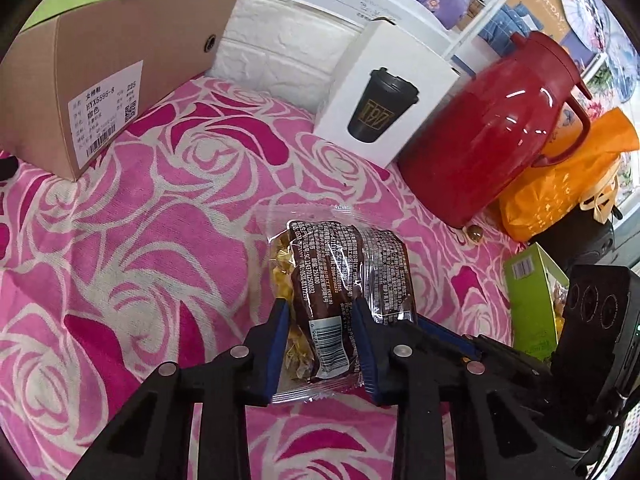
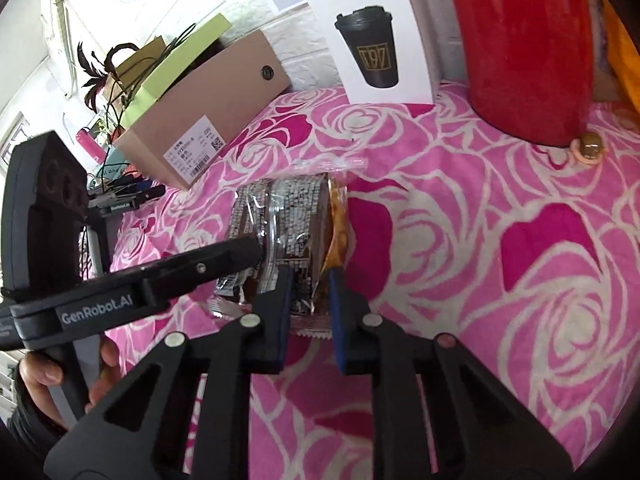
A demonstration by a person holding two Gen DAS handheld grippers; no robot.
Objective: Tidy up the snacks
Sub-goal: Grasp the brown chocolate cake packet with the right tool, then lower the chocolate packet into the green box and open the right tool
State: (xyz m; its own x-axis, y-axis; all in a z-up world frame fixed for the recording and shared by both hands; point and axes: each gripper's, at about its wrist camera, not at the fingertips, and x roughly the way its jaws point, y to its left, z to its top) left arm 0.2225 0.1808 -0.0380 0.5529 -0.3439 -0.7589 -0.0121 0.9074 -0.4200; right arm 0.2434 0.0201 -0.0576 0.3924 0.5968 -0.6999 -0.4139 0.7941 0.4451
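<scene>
Two snack packets lie side by side, touching, near the middle of the counter's pink rose-patterned cloth (image 1: 120, 240). The left gripper (image 1: 320, 320) is clamped on the near end of the left snack packet (image 1: 320, 276), blue pads pressing its wrapper. The right gripper (image 2: 310, 294) is clamped on the near end of the right snack packet (image 2: 320, 216). Along the far edge stand a brown shoebox (image 1: 116, 76), a white cup carton (image 1: 384, 96) and a red jug (image 1: 492, 128). A green box (image 1: 532, 300) stands at the right edge.
</scene>
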